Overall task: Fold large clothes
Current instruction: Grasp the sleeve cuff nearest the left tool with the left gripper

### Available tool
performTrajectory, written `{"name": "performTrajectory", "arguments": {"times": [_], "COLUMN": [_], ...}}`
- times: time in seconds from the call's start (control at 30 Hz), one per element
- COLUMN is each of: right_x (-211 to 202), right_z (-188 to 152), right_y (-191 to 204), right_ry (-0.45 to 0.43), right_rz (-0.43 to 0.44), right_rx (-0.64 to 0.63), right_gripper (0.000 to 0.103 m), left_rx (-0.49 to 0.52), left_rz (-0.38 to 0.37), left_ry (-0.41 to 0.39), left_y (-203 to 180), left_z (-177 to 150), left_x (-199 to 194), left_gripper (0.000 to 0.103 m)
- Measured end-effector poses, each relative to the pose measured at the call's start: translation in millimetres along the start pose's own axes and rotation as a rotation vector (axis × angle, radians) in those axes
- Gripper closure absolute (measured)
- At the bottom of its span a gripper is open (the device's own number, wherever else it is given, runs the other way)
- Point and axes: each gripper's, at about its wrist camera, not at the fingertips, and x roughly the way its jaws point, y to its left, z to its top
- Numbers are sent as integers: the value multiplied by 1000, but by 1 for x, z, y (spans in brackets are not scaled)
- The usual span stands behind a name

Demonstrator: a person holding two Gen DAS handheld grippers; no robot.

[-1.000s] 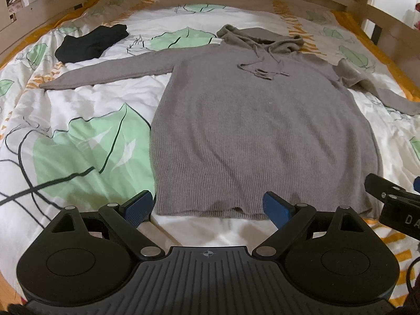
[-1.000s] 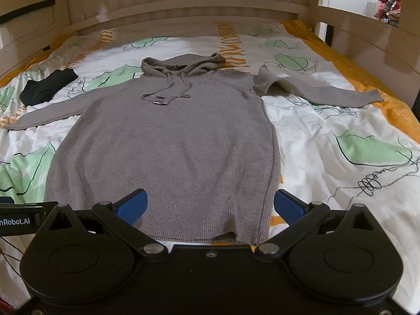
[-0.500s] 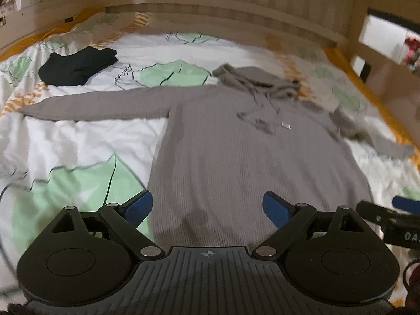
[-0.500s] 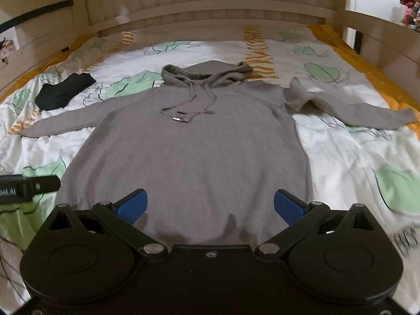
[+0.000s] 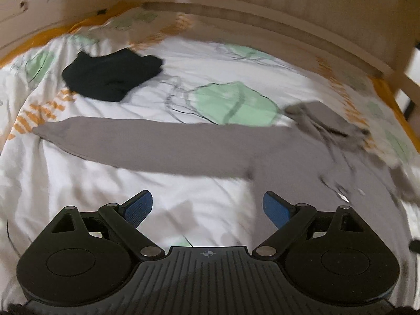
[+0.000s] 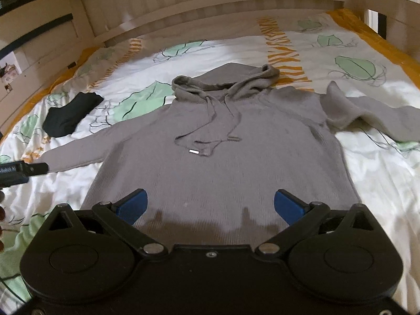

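Leaf-print bedding (image 6: 372, 183) carries a grey hoodie (image 6: 223, 168) spread flat, a black garment (image 5: 110, 74) beside its sleeve, while both hand-held grippers, left (image 5: 207, 207) and right (image 6: 210, 206), hover wide open and empty, the left's partial lettering unreadable.

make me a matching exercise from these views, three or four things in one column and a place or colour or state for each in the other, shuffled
Things:
1. hoodie
2. folded garment
3. left claw
4. bed rail

Descriptions:
a. black, beside the outstretched sleeve
b. pale wood, behind the hood
c. grey, spread flat on the duvet
d. open, over the white cover below the sleeve

Pairs: 1-c, 2-a, 3-d, 4-b
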Motion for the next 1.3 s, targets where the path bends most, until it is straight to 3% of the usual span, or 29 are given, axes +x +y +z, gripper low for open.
{"name": "performTrajectory", "arguments": {"times": [0.2,0.57,0.73,0.9,0.93,1.0,1.07,1.2,1.3], "right_x": [33,82,100,114,115,116,115,112,108], "right_z": [16,21,19,17,16,16,15,17,19], "right_y": [10,24,28,29,30,32,31,26,18], "right_ry": [10,87,115,145,148,145,135,139,154], "right_rz": [-37,47,64,86,89,94,91,74,82], "right_rx": [-54,-63,-52,-27,-28,-36,-44,-59,-65], "right_gripper": [1,1,1,1,1,1,2,17,20], "left_rx": [-92,-221,-282,-308,-317,-338,-338,-317,-247], "left_rz": [33,160,183,153,147,133,154,146,132], "left_ry": [-12,-2,1,2,-3,4,7,-45,-95], "left_y": [62,174,206,227,229,233,236,228,199], "left_z": [33,50,54,62,64,69,76,91,108], "left_x": [41,105,124,139,139,140,140,126,107], "left_gripper": [11,11,11,12,14,41,92,94,94]}}
